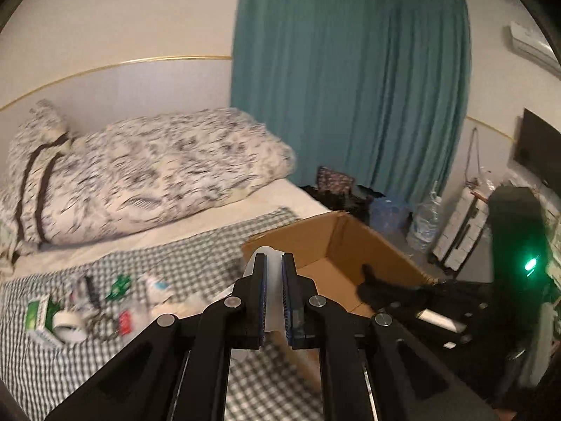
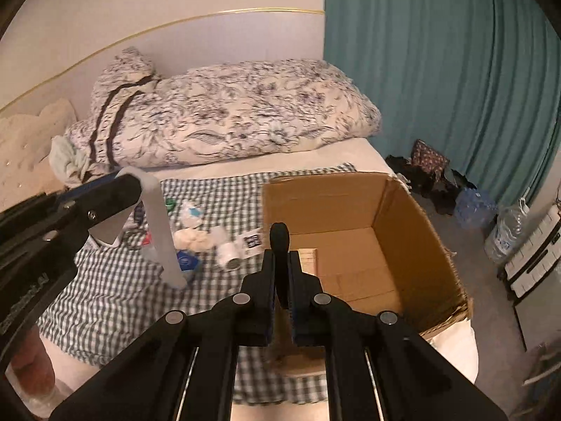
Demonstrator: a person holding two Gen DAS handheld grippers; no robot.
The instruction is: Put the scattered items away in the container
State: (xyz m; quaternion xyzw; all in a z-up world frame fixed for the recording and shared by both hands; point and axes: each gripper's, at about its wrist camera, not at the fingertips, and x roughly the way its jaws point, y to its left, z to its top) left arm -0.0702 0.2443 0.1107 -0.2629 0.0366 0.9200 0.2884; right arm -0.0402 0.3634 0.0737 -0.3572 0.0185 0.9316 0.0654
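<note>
The left gripper is closed on a flat white plastic piece, which sits between its two fingers. In the right wrist view the same piece looks like a long pale strip that hangs down from the left gripper over the left part of the bed; what kind of item it is, I cannot say for sure.

The right gripper is closed on a slim black object, whose rounded end stands up above the fingertips. It is at the near left edge of the cardboard box. The box stands open on the right side of the checked cloth, and a small tan card lies on its floor.

To the left of the box, several items lie scattered on the cloth: a white roll, a blue packet, a crumpled white tissue and a small tag with a black code. In the left wrist view, a green and white carton and a roll of tape lie at the far left, touching each other. A patterned duvet is piled at the far side of the bed.
</note>
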